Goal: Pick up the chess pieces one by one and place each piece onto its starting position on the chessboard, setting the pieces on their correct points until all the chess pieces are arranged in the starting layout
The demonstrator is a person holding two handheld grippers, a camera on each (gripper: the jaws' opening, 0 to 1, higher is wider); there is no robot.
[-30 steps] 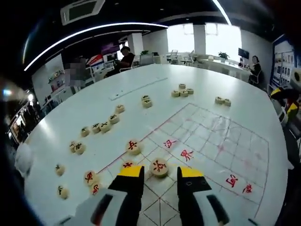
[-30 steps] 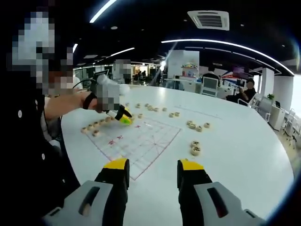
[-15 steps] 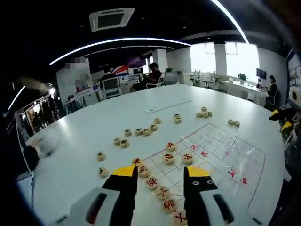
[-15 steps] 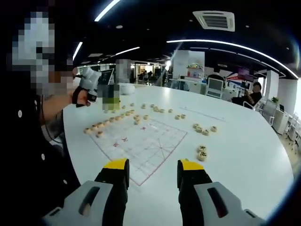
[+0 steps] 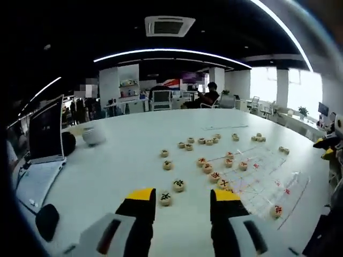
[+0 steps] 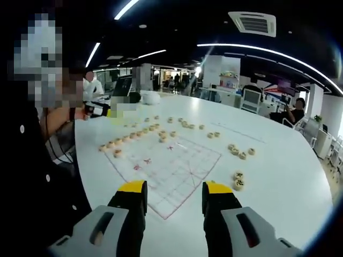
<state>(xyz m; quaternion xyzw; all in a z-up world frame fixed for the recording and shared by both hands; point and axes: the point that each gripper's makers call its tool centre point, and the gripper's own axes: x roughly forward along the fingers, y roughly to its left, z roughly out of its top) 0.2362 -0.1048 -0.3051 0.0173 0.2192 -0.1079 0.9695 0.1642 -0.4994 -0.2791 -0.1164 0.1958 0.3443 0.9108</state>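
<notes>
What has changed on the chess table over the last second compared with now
The left gripper has pulled up and back from the chessboard, leaving the red piece it straddled on the board, and swung toward the loose pieces off the board's edge; its jaws are open and empty. The right gripper stayed open and empty over the board's near corner, and the pieces on the white table kept their places.

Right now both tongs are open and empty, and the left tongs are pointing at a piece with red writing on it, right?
Almost. Both tongs are open and empty, but the piece nearest the left tongs has dark writing, not red. The left gripper view shows it lying on the white table just ahead of the yellow tips. The right tongs hang over the table beside the chessboard.
</notes>
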